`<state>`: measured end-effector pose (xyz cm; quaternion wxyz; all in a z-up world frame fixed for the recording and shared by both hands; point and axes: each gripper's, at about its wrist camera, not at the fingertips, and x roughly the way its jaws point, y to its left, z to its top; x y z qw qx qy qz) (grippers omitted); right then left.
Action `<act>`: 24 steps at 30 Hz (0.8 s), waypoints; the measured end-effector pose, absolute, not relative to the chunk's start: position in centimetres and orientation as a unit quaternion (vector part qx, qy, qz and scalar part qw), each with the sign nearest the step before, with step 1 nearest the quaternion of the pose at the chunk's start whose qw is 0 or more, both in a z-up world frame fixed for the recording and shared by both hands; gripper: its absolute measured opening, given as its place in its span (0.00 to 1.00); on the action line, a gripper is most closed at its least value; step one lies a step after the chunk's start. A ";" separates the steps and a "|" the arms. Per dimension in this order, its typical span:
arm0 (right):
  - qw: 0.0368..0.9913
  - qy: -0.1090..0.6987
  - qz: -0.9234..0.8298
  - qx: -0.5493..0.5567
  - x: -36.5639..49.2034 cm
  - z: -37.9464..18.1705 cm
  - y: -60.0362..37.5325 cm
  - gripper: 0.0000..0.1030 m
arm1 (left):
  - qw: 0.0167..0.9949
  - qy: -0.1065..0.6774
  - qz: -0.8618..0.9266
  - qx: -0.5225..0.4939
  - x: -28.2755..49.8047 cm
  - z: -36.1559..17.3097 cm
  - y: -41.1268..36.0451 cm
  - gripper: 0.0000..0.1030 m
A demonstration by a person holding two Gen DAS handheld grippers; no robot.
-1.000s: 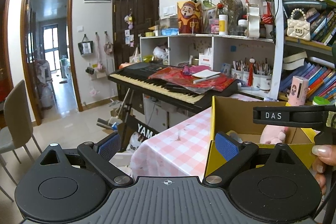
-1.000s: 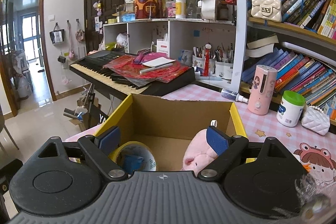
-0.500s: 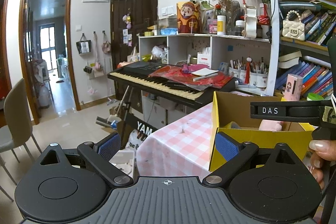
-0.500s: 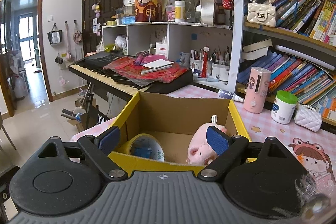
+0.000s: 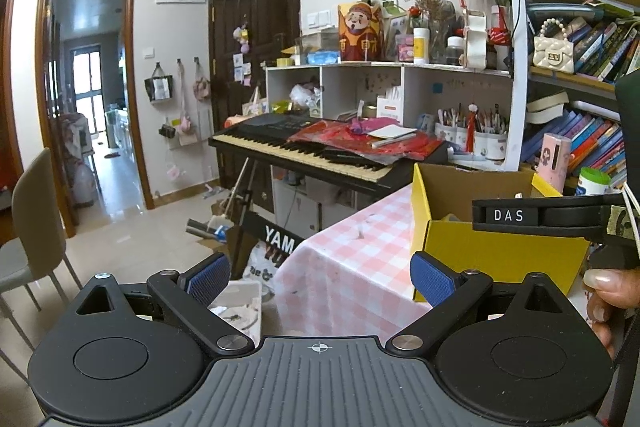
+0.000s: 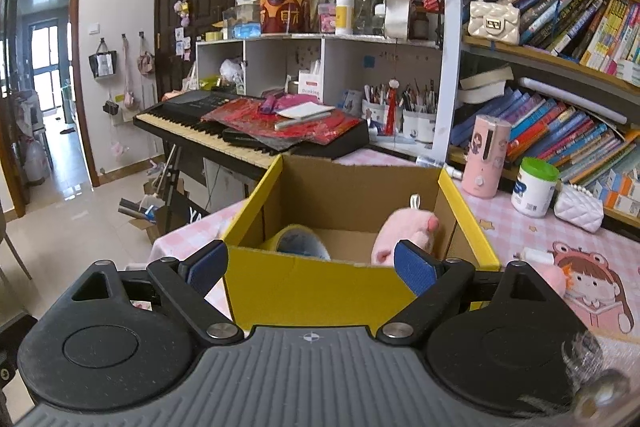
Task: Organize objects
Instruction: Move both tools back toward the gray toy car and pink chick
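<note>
The desk (image 6: 520, 223), covered in pink checked cloth, is seen to carry a yellow cardboard box (image 6: 320, 291) standing open at its near left end. Inside the box, a pink plush toy (image 6: 404, 235) is lodged against the right wall and a roll of yellow tape (image 6: 298, 243) lies at the left; both are partly hidden by the near wall. Behind the box, to its right, a pink cylindrical device (image 6: 486, 155), a green-lidded white jar (image 6: 534, 187) and a small white quilted purse (image 6: 578, 207) are left standing on the desk.

The right gripper (image 6: 310, 263) is held just before the near wall of the box, jaws spread wide, nothing between them. The left gripper (image 5: 320, 273) is held off the desk's left edge, likewise spread and empty.

The step in hand is judged to fall between placements: two items are boxed, others remain out. The next move is judged to call for a reach past the box to one of the loose items.
</note>
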<state>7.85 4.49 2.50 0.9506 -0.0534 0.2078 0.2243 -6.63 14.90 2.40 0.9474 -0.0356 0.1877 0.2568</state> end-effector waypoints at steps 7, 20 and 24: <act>0.946 0.246 0.205 -0.050 7.0 1.1 5.1 0.87 | 0.946 0.192 0.260 -0.038 -8.7 2.1 15.5 0.95; 0.954 0.252 0.160 -0.043 5.1 0.4 2.7 0.87 | 0.957 0.201 0.206 -0.035 -8.3 1.7 15.0 0.96; 0.959 0.261 0.110 -0.024 5.4 0.4 0.2 0.87 | 0.967 0.201 0.158 -0.020 -7.5 1.7 13.8 0.96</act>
